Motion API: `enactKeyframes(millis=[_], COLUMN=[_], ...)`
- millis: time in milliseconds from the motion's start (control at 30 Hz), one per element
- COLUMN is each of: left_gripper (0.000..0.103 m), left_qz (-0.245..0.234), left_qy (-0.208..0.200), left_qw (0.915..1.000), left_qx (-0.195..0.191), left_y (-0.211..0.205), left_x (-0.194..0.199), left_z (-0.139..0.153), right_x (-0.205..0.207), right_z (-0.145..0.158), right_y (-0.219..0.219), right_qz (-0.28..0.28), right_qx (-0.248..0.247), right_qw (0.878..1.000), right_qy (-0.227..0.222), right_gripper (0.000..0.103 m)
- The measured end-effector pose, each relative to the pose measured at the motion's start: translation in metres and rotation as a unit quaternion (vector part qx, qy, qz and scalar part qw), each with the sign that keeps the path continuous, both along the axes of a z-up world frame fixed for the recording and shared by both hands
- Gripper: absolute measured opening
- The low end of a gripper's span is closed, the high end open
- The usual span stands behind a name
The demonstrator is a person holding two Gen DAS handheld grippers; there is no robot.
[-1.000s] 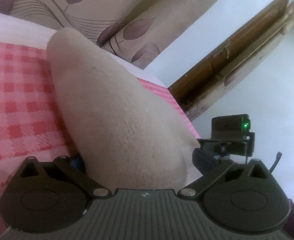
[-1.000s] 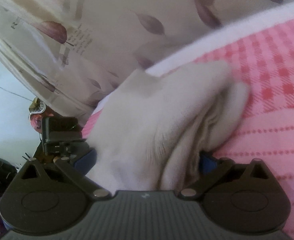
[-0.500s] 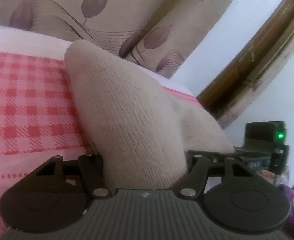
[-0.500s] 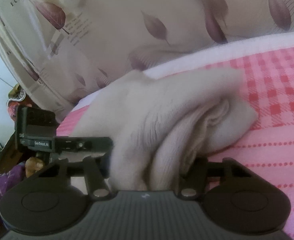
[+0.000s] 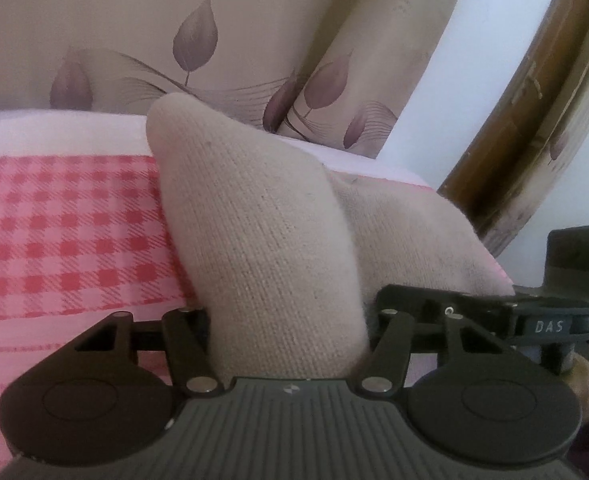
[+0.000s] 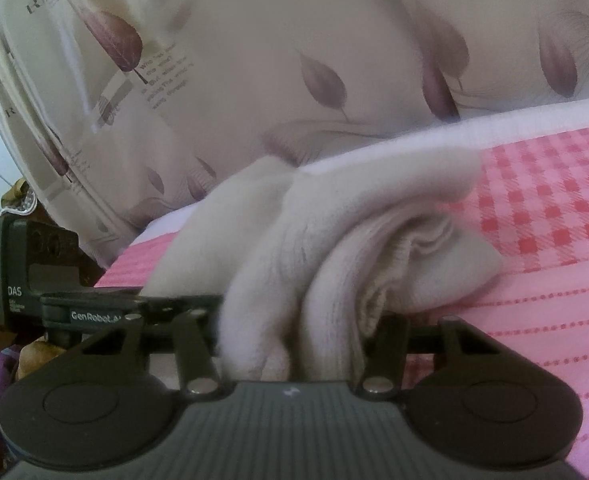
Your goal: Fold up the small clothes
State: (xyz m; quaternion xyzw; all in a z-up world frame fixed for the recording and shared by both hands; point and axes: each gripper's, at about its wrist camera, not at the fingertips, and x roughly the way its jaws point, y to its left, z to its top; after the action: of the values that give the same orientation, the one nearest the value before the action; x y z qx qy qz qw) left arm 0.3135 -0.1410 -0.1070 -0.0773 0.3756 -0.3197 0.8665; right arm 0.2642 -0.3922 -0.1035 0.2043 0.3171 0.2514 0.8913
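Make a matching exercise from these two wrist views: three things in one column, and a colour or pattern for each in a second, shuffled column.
Things:
1. sock
2. bedsheet
3. curtain

Descriptions:
A. pink and red checks
B. cream with purple leaves
C. plain beige knit

Pairs: 1-C, 2-A, 3-B

Both the left gripper and the right gripper are clamped on the sock.

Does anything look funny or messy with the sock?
A little. The beige knitted sock is bunched into uneven rolls in the right claw, its cuff gaping open, not flat on the pink checked cloth. Nothing looks torn or spilled.
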Motion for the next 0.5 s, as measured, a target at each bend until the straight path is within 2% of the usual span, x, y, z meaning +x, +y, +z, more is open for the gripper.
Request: enactKeyframes(millis=[167, 500], left_gripper=[0.059, 0.059], left_qz=[0.003, 0.016], left_qy=[-0.021, -0.038], left_qw=[0.9996, 0.9987], left_qx=[0.020, 0.029], left_y=[0.012, 0.052], left_x=[-0.013, -0.052], left_z=[0.011, 0.036], right_x=[-0.010, -0.036], right_z=[0.008, 0.028], right_y=[0.015, 0.056], right_qz=[0.000, 0.009], right_qx=[0.007, 0.016], right_qw=[1.000, 1.000], right_qy=[-0.005, -0.009], right_gripper=[0.052, 0.052])
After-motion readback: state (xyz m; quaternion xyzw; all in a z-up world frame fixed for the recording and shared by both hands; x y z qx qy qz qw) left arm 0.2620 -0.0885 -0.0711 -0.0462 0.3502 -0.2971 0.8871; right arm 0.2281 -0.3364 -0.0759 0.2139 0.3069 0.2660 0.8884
